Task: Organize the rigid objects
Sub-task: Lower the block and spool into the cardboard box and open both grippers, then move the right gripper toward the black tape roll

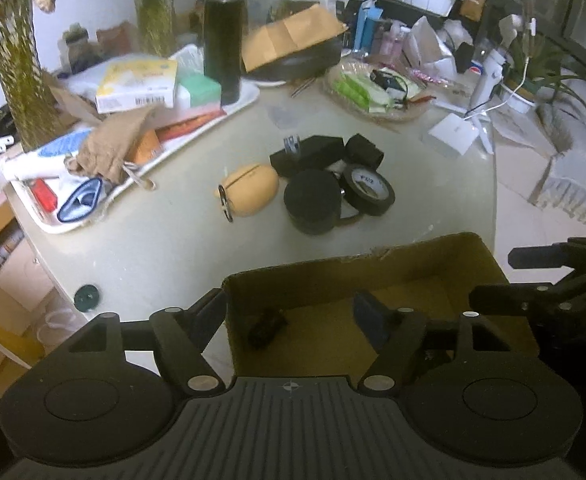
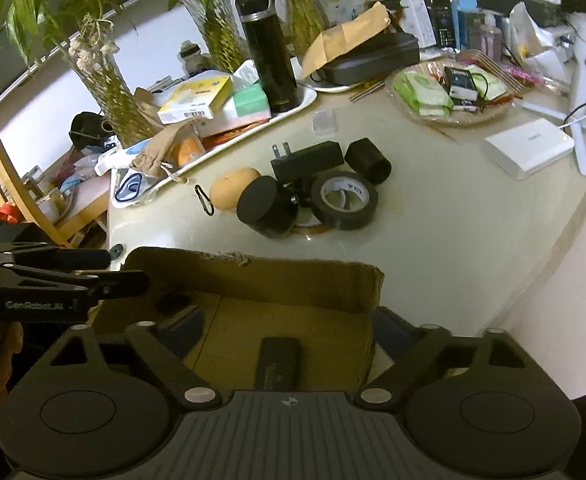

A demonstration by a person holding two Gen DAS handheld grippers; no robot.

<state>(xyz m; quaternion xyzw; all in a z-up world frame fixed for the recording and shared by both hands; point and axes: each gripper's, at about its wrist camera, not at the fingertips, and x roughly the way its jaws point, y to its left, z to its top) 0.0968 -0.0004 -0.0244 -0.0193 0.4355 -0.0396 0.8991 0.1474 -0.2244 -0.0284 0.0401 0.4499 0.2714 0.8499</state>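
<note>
At the bottom of both wrist views sits an open cardboard box [image 1: 373, 280], and both grippers hang over it. Left gripper [image 1: 293, 312]: fingers apart at a middling width, straddling the box's left wall, nothing pinched. Right gripper [image 2: 285, 328]: fingers spread wide, its right finger outside the box's right wall, empty. Beneath it a flat black block [image 2: 277, 364] lies on the box floor; a small dark lump [image 1: 267, 326] lies near the left wall.

Loose items wait at frame centre on the pale table [image 1: 153, 240]: a tape roll [image 1: 369, 188], a black cylinder [image 1: 313, 206], a tan egg-shaped case [image 1: 249, 194], a plug adapter [image 1: 307, 152], a short black tube [image 1: 365, 152].

Risks, as judgement:
- Fingers on either side of a wall may snag it when lifted and drag or tip the light box.
- Pile is tightly packed, items touching; reaching for one likely nudges neighbours. Cylinder, tape and egg case could roll.
- Both grippers sit close; reaching for the pile together could make them clash.
</note>
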